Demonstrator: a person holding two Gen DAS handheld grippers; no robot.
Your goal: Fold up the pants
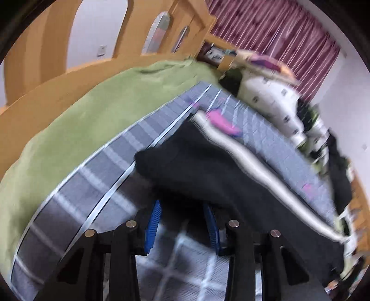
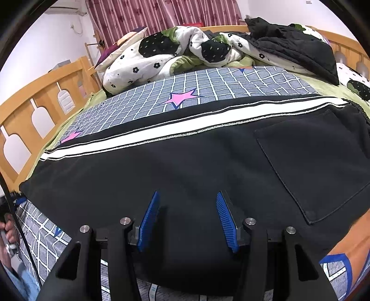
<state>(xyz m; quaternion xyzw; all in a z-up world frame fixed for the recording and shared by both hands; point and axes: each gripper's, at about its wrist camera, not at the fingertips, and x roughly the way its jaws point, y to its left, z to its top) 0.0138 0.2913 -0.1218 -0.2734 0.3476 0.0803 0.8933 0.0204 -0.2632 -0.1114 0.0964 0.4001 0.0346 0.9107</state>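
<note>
Black pants (image 2: 185, 166) with a white side stripe (image 2: 161, 136) lie flat across the checked bed sheet (image 2: 208, 85), back pocket (image 2: 319, 166) up at the right. My right gripper (image 2: 187, 203) is open just above the near edge of the pants, holding nothing. In the blurred left wrist view the pants (image 1: 208, 166) stretch away to the right with the stripe (image 1: 254, 162) along their far side. My left gripper (image 1: 182, 208) is open with its blue fingertips at the near end of the pants, the cloth lying over the tips.
A crumpled black-and-white flowered quilt (image 2: 175, 48) and a black garment (image 2: 296, 48) are heaped at the bed's far side. A wooden bed rail (image 2: 34, 104) runs along the left. A green blanket (image 1: 81, 111) lies beside the sheet. Striped curtains (image 2: 161, 14) hang behind.
</note>
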